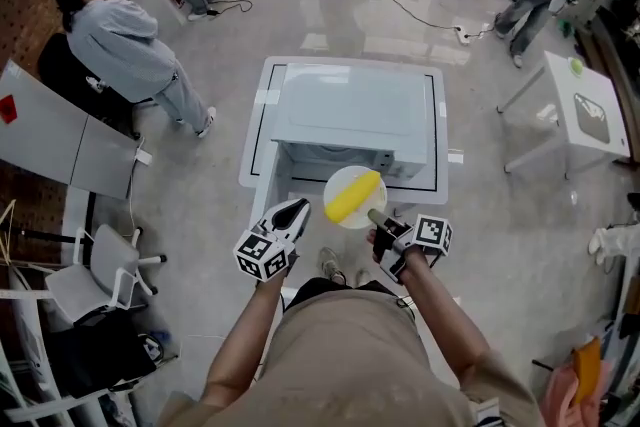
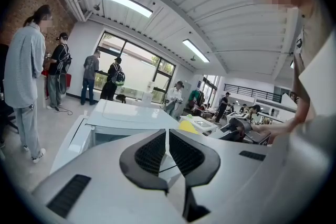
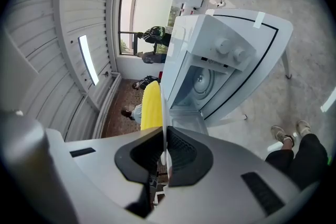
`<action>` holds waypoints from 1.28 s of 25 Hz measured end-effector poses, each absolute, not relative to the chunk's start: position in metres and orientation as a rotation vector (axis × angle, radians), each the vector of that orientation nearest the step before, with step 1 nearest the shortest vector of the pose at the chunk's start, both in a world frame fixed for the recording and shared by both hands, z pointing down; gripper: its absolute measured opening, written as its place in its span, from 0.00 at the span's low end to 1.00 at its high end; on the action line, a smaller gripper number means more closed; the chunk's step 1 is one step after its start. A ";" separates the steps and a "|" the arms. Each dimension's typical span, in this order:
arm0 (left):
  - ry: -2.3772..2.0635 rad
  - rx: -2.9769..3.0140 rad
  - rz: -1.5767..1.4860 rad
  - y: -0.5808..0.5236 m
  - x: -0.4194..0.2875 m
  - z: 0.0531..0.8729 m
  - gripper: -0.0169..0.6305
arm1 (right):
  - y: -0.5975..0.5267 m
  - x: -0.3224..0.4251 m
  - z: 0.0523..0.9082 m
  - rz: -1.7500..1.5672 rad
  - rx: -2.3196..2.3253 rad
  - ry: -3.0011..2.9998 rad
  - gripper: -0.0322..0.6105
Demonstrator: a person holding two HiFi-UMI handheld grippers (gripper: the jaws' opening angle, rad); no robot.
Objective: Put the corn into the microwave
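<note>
From the head view, the microwave's [image 1: 350, 110] top hid most of its open front, and its door was hard to make out. The right gripper [image 1: 376, 218] was clamped on the near rim of a white plate [image 1: 340, 181] carrying the corn [image 1: 353, 198], held just before that opening, over the table's [image 1: 262, 115] front edge. The left gripper [image 1: 293, 211], jaws together on nothing, was just left of the plate, apart from it.

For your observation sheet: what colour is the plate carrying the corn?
White. The round white plate, under the yellow corn cob, shows best in the head view.
</note>
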State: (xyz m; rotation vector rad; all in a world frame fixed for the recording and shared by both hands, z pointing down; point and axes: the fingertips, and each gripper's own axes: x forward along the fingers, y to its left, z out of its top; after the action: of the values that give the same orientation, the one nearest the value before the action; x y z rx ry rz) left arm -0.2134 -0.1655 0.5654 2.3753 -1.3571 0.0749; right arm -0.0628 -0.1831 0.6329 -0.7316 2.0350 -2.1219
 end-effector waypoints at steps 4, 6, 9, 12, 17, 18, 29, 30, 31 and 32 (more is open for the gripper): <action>-1.336 2.390 0.064 -0.179 -0.218 0.570 0.04 | -0.189 -0.076 0.647 -2.108 -0.763 2.022 0.08; -1.330 2.397 0.058 -0.185 -0.225 0.573 0.04 | -0.192 -0.084 0.652 -2.100 -0.773 2.009 0.08; -1.324 2.396 0.051 -0.195 -0.237 0.579 0.04 | -0.195 -0.095 0.658 -2.098 -0.782 1.989 0.08; -1.309 2.398 0.056 -0.201 -0.242 0.582 0.04 | -0.197 -0.100 0.666 -2.087 -0.803 1.994 0.08; -1.286 2.404 0.051 -0.209 -0.243 0.585 0.04 | -0.199 -0.103 0.685 -2.099 -0.830 1.946 0.08; -1.285 2.403 0.051 -0.211 -0.244 0.586 0.04 | -0.201 -0.104 0.689 -2.100 -0.836 1.941 0.08; -1.292 2.365 0.068 -0.230 -0.244 0.601 0.04 | -0.223 -0.109 0.735 -2.094 -0.869 1.904 0.08; -1.292 2.360 0.071 -0.232 -0.244 0.603 0.04 | -0.225 -0.110 0.740 -2.096 -0.874 1.907 0.08; -1.293 2.357 0.077 -0.233 -0.244 0.605 0.04 | -0.227 -0.112 0.744 -2.098 -0.878 1.909 0.08; -1.296 2.356 0.085 -0.234 -0.245 0.607 0.04 | -0.230 -0.114 0.749 -2.098 -0.881 1.910 0.08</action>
State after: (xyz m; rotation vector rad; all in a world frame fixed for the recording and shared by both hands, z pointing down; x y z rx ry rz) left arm -0.2447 -0.2343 0.6069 2.3558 -1.2956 0.0849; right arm -0.1136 -0.2297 0.7494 -0.8806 1.9102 -2.0979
